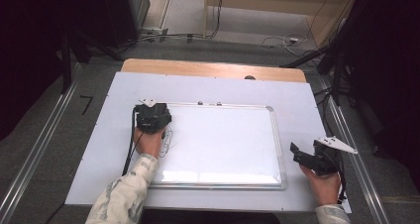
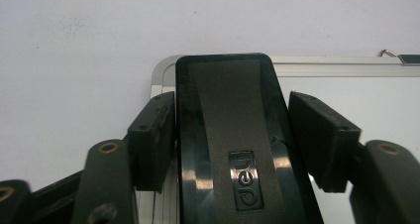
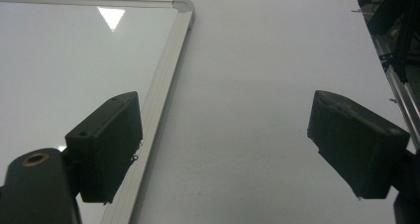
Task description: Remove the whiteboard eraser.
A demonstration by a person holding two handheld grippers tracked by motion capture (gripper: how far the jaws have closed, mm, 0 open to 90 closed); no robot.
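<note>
One whiteboard eraser in the left gripper at the board's far left corner; the right gripper holds nothing.

One silver-framed whiteboard lies flat on a white sheet covering the wooden table. The left gripper is closed on one black whiteboard eraser, a jaw pressed to each long side, over the board's far left corner. Thin black scribbles mark the board just beside the left hand. The right gripper has its two jaws spread wide and empty, above the sheet just off the board's right edge, one jaw over the frame. Two small clips sit on the board's far edge.
</note>
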